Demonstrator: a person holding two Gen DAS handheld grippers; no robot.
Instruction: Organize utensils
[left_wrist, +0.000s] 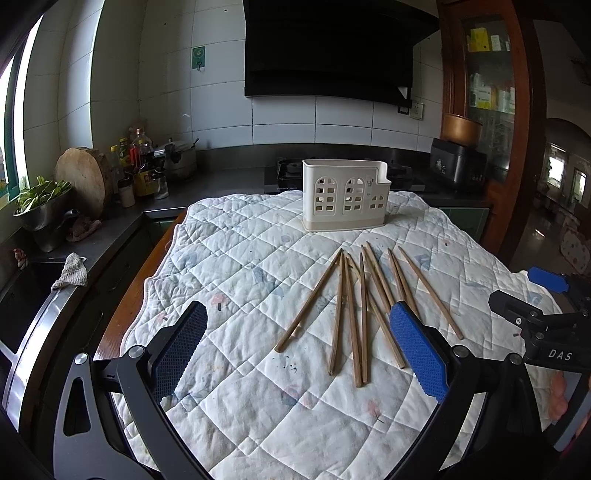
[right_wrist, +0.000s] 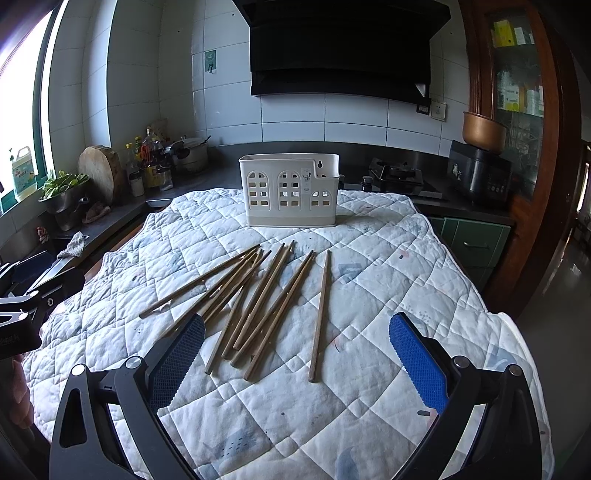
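Several brown wooden chopsticks (left_wrist: 354, 310) (right_wrist: 258, 306) lie fanned out on a white quilted cloth (left_wrist: 258, 406) (right_wrist: 369, 369). Behind them stands a cream utensil holder (left_wrist: 345, 195) (right_wrist: 290, 190) with arched cut-outs, upright and seemingly with nothing in it. My left gripper (left_wrist: 299, 314) hovers open just in front of the chopsticks, blue pads wide apart, nothing between them. My right gripper (right_wrist: 297, 325) is likewise open above the near ends of the chopsticks. In the left wrist view the right gripper shows at the right edge (left_wrist: 546, 295).
A dark counter runs along the left and back with a round chopping block (left_wrist: 85, 181), bottles (left_wrist: 142, 166), a metal bowl of greens (left_wrist: 42, 206) and a gas stove (right_wrist: 397, 177). A black rice cooker (right_wrist: 480, 173) stands at the right, beside a wooden cabinet.
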